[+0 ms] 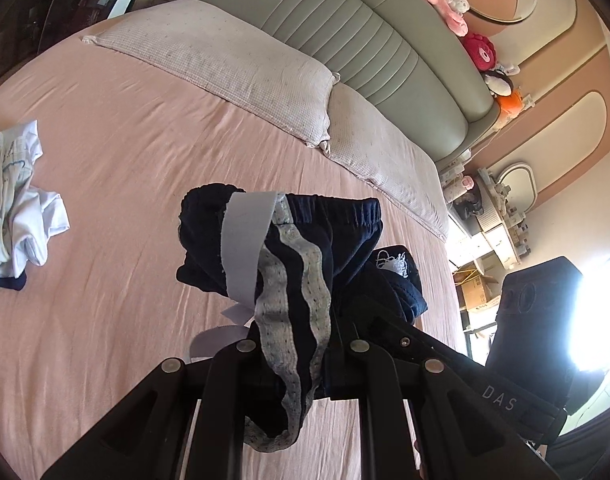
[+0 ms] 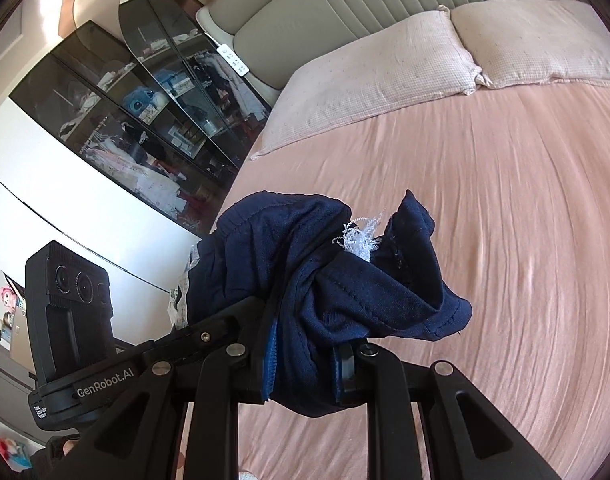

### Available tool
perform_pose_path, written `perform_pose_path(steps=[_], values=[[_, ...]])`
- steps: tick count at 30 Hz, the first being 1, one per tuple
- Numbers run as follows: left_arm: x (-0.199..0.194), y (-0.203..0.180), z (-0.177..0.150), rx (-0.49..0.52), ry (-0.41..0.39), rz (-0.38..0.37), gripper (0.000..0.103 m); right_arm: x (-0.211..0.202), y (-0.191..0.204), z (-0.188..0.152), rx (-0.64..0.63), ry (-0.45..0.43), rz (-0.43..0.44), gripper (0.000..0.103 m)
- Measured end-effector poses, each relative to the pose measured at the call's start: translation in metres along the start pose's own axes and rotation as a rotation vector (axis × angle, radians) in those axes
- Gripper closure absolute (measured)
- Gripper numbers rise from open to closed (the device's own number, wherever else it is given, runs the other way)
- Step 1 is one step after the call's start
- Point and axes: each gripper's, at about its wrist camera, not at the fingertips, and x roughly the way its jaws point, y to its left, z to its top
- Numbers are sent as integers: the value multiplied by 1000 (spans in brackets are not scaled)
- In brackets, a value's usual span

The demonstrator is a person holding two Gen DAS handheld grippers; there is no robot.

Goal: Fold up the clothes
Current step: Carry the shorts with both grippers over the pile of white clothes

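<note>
Navy shorts [image 1: 305, 248], soft knit with silver mesh stripes, are hanging bunched above the pink bed [image 1: 125, 184], both the left gripper [image 1: 301, 344] and right gripper [image 2: 305, 356] clamping them; wrinkled sheet around lying open.

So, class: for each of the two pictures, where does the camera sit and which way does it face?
Left wrist: behind the left gripper, facing across the bed to the pillows; the right gripper shows.
Right wrist: behind the right gripper, facing the bed and cabinet; the left gripper shows.
Shared: both grip the navy shorts, above the bed.
</note>
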Motion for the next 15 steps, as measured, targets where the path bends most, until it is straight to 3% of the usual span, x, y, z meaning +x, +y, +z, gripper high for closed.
perform_pose_path(steps=[5,15], values=[[-7,22,17,-6,-16,-8,91,17,17,9,-16,-13,-4,84],[-29,87,40,-66,-55,11,92,86,61,22,-74,64,2,84]])
